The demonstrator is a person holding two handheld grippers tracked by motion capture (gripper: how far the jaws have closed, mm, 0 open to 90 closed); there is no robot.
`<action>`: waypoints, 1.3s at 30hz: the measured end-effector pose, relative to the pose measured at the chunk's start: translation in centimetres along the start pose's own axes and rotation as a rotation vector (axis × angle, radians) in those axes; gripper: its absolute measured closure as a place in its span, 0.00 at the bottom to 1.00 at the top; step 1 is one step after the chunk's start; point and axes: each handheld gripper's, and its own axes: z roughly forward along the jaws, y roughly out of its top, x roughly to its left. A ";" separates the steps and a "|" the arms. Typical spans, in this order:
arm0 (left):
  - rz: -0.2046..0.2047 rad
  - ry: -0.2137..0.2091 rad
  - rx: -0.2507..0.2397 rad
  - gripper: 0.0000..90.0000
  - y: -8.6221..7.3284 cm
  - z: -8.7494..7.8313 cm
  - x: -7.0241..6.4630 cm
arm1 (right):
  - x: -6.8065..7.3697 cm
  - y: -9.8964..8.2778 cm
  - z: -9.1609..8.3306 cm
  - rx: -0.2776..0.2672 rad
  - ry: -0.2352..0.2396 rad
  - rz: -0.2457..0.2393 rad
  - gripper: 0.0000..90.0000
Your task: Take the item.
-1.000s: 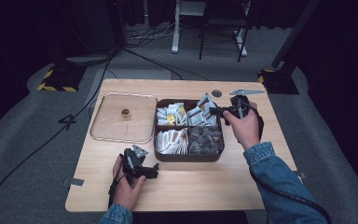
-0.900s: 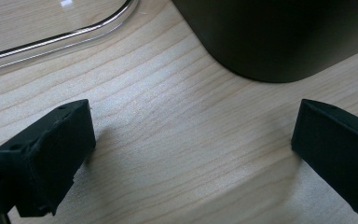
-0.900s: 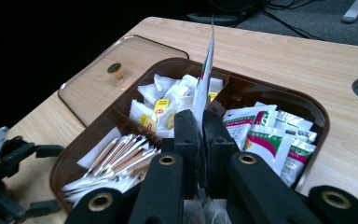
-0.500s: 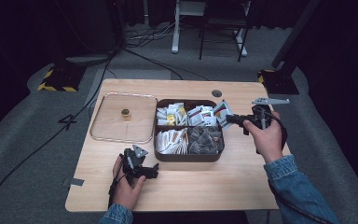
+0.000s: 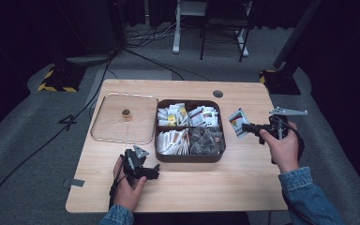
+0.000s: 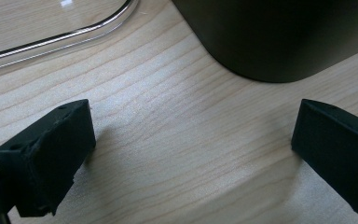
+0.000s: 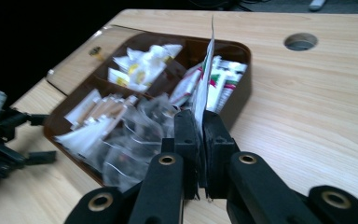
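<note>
A dark brown tray (image 5: 187, 158) with four compartments of packets sits mid-table. My right gripper (image 5: 247, 127) hovers just right of the tray, shut on a white packet (image 5: 238, 123) with red and green stripes. In the right gripper view the packet (image 7: 205, 79) stands on edge, pinched between the jaws of the right gripper (image 7: 198, 128), with the tray (image 7: 240, 93) behind it. My left gripper (image 5: 153, 170) rests on the table by the tray's front left corner. Its jaws stand wide open in the left gripper view (image 6: 191, 140), with only bare wood between them.
A clear lid (image 5: 108, 131) with a small brass knob (image 5: 126, 114) lies flat left of the tray. A round cable hole (image 5: 218, 93) sits near the table's far edge. Bare table (image 5: 215, 187) stretches in front of and right of the tray.
My right gripper has carried the striped packet rightward, from above the tray's right side to beyond its right edge. The left gripper has not moved.
</note>
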 end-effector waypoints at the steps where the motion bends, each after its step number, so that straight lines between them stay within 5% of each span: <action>1: 0.000 0.000 0.000 0.00 0.0 0.0 0.0 | -0.3 -0.5 -0.1 0.007 -0.016 -0.004 0.96; 7: 0.000 0.000 0.000 0.00 0.0 0.0 0.0 | -1.6 -2.0 -0.1 0.036 -0.050 0.013 0.96; 16: 0.000 0.000 0.000 0.00 0.0 0.0 0.0 | -3.0 -5.2 1.1 0.058 -0.041 0.021 0.96; 21: 0.001 0.000 0.000 0.00 0.0 0.0 0.0 | -3.6 -6.9 2.0 0.060 -0.031 0.076 0.96; 39: 0.000 0.000 0.000 0.00 0.0 0.0 0.0 | -4.5 -8.2 2.9 0.159 -0.063 0.149 0.96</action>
